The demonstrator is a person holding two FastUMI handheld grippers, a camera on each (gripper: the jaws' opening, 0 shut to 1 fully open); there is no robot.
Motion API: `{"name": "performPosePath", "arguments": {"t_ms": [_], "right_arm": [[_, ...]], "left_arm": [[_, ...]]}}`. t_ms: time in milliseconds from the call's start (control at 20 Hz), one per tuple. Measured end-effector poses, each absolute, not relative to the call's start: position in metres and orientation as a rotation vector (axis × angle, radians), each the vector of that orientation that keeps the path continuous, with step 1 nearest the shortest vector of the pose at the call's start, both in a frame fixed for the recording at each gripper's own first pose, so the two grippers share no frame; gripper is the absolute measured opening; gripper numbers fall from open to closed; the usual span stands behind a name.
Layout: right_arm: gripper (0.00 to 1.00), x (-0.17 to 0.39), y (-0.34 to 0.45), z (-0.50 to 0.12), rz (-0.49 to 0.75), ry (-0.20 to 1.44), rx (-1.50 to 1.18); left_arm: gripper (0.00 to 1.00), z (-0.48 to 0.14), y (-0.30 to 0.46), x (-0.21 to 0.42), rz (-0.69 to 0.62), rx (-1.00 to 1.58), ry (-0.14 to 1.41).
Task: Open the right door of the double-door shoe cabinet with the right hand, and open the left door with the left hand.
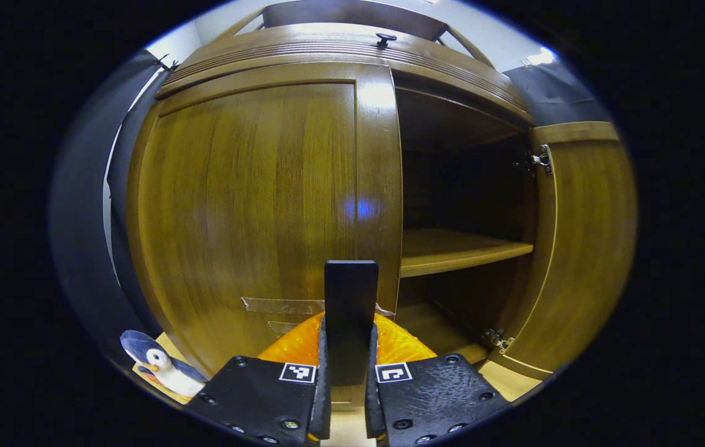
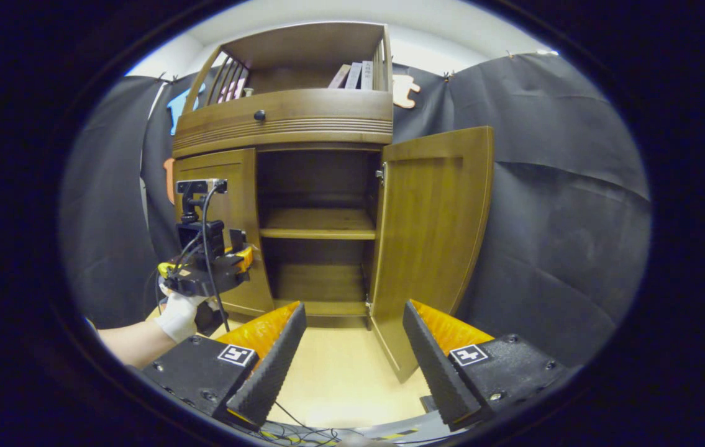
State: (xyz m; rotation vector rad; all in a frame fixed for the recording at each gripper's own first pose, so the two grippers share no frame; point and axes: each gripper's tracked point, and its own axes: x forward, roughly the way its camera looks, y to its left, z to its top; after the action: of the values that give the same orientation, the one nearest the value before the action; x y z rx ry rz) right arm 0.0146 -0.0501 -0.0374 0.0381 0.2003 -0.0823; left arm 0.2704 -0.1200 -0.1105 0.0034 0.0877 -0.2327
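The brown wooden shoe cabinet fills the left gripper view. Its left door (image 1: 253, 205) looks closed, and a dark flat handle (image 1: 351, 285) sticks out from its lower right edge. My left gripper (image 1: 350, 326) is shut on that handle, a finger pressing each side. The right door (image 1: 582, 248) stands swung wide open. In the right gripper view, the right door (image 2: 433, 230) hangs open and the left door (image 2: 228, 180) is flush. My right gripper (image 2: 353, 305) is open and holds nothing, well back from the cabinet. A gloved hand (image 2: 178, 316) holds the left gripper (image 2: 237, 254) at the left door.
Inside the open half is a bare shelf (image 1: 458, 248). A drawer with a dark knob (image 2: 259, 115) sits above the doors, with books (image 2: 352, 74) on the top rack. A penguin toy (image 1: 163, 366) lies at the cabinet's lower left. Cables (image 2: 302, 428) trail on the pale floor (image 2: 340, 379).
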Motion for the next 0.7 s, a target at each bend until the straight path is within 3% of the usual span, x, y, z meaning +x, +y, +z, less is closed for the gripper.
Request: {"name": "performPosePath", "arguments": {"t_ms": [700], "right_arm": [[0.99, -0.015, -0.02, -0.057, 0.02, 0.245, 0.053]], "left_arm": [[0.21, -0.111, -0.072, 0.179, -0.245, -0.004, 0.098]]}}
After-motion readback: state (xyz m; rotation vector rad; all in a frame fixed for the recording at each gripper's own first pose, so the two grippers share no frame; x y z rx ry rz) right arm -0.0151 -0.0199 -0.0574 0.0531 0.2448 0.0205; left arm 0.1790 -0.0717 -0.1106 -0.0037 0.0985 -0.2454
